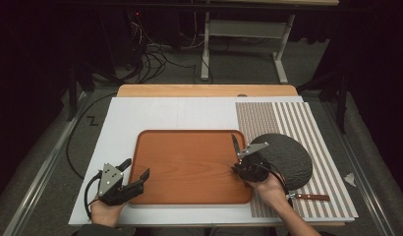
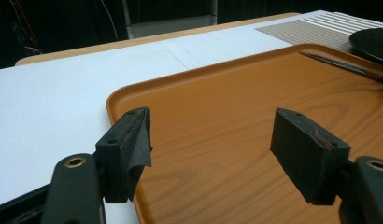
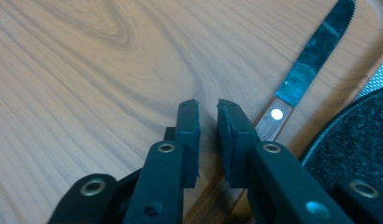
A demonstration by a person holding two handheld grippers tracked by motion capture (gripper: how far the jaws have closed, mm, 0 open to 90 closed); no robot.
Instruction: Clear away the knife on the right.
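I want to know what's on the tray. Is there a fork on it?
No, only a knife with a toothed blade lies on the tray, near its edge.

Lab-style recording room, dark surroundings, tangled cables (image 1: 150, 59) on grey carpet at 11 o'clock, metal-framed desk (image 1: 244, 29) at 12, white board (image 1: 155, 115) covering the bench

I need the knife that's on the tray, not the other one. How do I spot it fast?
Start at the orange wooden tray in the middle of the white board. Go to its right edge, by the dark round mat. The knife lies there beside the right gripper, serrated blade pointing away from the person; the second knife lies off the tray on the striped mat.
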